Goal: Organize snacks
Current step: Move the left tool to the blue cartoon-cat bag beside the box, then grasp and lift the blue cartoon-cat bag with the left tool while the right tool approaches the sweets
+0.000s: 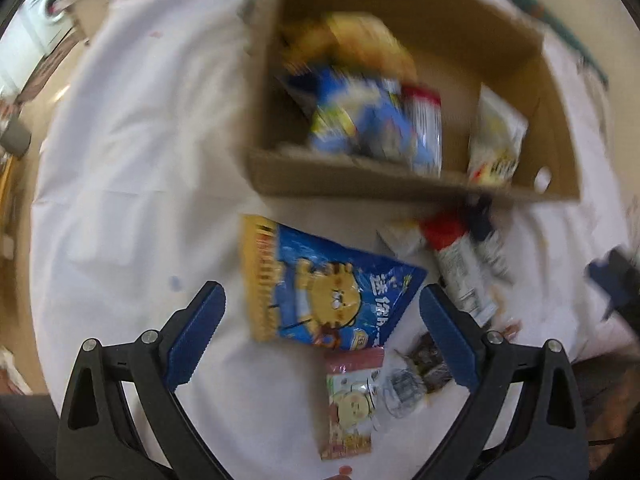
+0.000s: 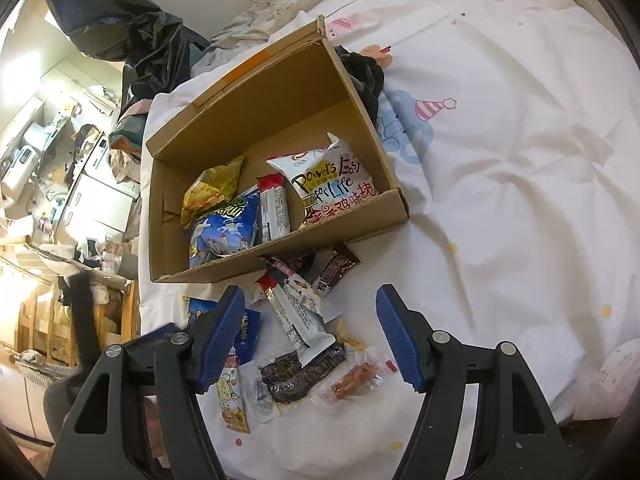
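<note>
An open cardboard box (image 1: pixel 400 184) (image 2: pixel 352 228) lies on a white bedsheet and holds several snack packs: a yellow chip bag (image 2: pixel 212 188), a blue bag (image 2: pixel 226 230), a red-and-white bar (image 2: pixel 274 208) and a white "Power's Easy Life" pack (image 2: pixel 332 180). In front of the box lie loose snacks. My left gripper (image 1: pixel 320 332) is open and empty, its fingers either side of a blue tiger-print bag (image 1: pixel 324 288). My right gripper (image 2: pixel 310 332) is open and empty above a white-and-red wrapper (image 2: pixel 300 316) and a dark pack (image 2: pixel 296 372).
A small pink-and-yellow sachet (image 1: pixel 348 400) and clear wrappers lie near the bed edge. A brown pack (image 2: pixel 334 268) lies by the box front. Black clothing (image 2: pixel 364 72) lies behind the box. Cluttered shelves and furniture (image 2: pixel 60 184) stand left of the bed.
</note>
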`<action>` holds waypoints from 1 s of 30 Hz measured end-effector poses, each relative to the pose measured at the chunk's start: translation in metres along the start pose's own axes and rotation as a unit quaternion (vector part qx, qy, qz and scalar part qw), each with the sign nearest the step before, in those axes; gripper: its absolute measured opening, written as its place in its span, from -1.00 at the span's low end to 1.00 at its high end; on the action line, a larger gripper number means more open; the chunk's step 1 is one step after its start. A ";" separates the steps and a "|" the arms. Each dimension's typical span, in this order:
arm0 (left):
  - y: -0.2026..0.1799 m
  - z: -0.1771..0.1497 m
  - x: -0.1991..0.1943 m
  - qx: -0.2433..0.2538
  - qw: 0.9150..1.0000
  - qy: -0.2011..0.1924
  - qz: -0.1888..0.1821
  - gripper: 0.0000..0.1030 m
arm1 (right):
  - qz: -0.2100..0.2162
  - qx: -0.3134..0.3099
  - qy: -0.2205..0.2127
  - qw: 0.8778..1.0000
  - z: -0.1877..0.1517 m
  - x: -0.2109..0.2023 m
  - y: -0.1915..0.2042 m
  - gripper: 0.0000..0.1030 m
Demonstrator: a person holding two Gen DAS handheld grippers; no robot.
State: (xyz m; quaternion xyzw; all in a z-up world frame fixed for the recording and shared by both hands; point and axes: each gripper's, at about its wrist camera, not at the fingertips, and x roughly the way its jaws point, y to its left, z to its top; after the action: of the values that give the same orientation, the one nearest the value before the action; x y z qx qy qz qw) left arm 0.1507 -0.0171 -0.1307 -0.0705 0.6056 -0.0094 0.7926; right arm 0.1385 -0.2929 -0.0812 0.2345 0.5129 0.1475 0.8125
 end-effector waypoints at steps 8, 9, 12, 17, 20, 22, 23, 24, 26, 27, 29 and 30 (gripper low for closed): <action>-0.009 -0.001 0.041 0.015 0.999 0.035 0.032 0.81 | -0.010 0.001 0.009 1.000 -0.001 0.003 -0.006 0.38; -0.010 -0.001 0.039 0.015 0.999 0.030 0.035 0.57 | -0.010 0.002 0.010 1.000 -0.002 0.004 -0.007 0.38; -0.015 -0.003 0.030 0.029 0.999 0.023 0.021 0.18 | -0.012 0.001 0.012 1.000 -0.002 0.004 -0.006 0.38; -0.010 -0.015 0.003 0.021 1.000 0.010 0.004 -0.49 | -0.007 -0.001 0.017 1.000 -0.001 0.009 -0.003 0.38; -0.005 -0.022 -0.018 0.018 1.000 0.002 -0.013 -0.53 | 0.001 0.004 0.033 0.999 -0.003 0.013 -0.004 0.38; -0.004 -0.021 -0.035 0.020 1.000 -0.016 -0.018 -0.53 | 0.008 0.009 0.044 0.999 -0.004 0.016 -0.006 0.38; -0.003 -0.022 -0.042 0.020 0.999 -0.024 -0.020 -0.53 | 0.007 0.011 0.047 0.999 -0.005 0.017 -0.006 0.38; -0.001 -0.023 -0.050 0.018 0.999 -0.031 -0.024 -0.53 | 0.003 0.010 0.050 0.999 -0.006 0.018 -0.007 0.38; 0.006 -0.024 -0.066 0.018 0.998 -0.052 -0.017 -0.53 | -0.008 0.006 0.057 0.998 -0.009 0.019 -0.007 0.38; 0.010 -0.024 -0.075 0.019 0.998 -0.063 -0.011 -0.53 | -0.013 0.003 0.064 0.998 -0.010 0.021 -0.007 0.38; 0.021 -0.022 -0.086 0.019 0.997 -0.081 -0.008 -0.53 | -0.027 -0.002 0.100 0.995 -0.018 0.033 -0.009 0.38; 0.025 -0.022 -0.089 0.016 0.996 -0.084 -0.011 -0.53 | -0.031 0.003 0.116 0.993 -0.021 0.039 -0.012 0.38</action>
State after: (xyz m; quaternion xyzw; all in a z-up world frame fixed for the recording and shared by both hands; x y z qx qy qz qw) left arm 0.1044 0.0150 -0.0537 -0.0651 0.5360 -0.0216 0.8414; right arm 0.1360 -0.2790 -0.1255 0.2022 0.6115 0.1472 0.7507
